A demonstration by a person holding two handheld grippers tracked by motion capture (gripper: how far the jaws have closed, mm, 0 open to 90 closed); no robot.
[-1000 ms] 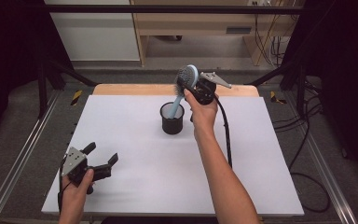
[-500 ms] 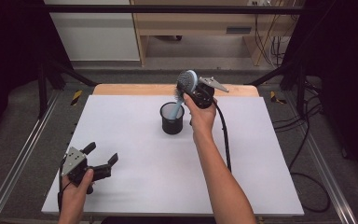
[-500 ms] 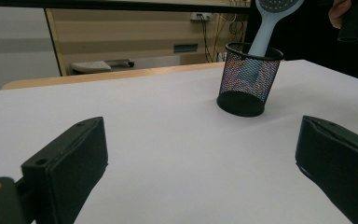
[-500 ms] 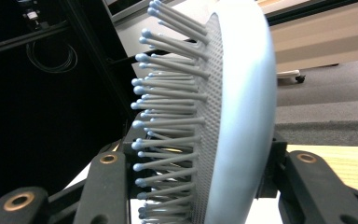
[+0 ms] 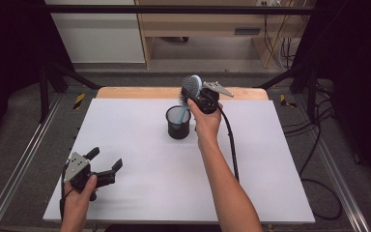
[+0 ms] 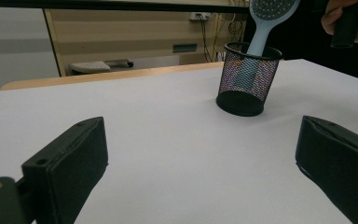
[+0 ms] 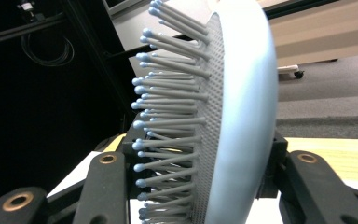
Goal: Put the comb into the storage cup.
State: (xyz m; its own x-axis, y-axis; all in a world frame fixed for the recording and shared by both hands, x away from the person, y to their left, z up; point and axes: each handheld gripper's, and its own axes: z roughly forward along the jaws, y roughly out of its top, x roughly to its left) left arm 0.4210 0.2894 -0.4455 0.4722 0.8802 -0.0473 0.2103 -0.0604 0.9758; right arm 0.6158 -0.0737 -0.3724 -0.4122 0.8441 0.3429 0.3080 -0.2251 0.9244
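Observation:
A light blue hairbrush (image 5: pixel 191 88) is held by its head in my right gripper (image 5: pixel 199 98), which is shut on it, above the far middle of the table. The brush's handle reaches down into a black mesh cup (image 5: pixel 178 123) standing upright on the white table (image 5: pixel 270 159). In the right gripper view the brush head (image 7: pixel 223 116) and its bristles sit between the jaws. In the left gripper view the mesh cup (image 6: pixel 247 77) stands ahead at the right with the hairbrush (image 6: pixel 266 18) rising from it. My left gripper (image 5: pixel 105 165) hovers open near the front left corner, holding nothing.
A wooden strip (image 5: pixel 140 93) runs along the table's far edge. The right gripper's black cable (image 5: pixel 232 145) trails across the table toward the front. Metal frame rails (image 5: pixel 19 164) flank the table. A wooden desk (image 5: pixel 198 24) stands beyond.
The right gripper has lifted the brush a little and shifted slightly right, so less of the handle sits inside the cup. The left gripper has stayed in place.

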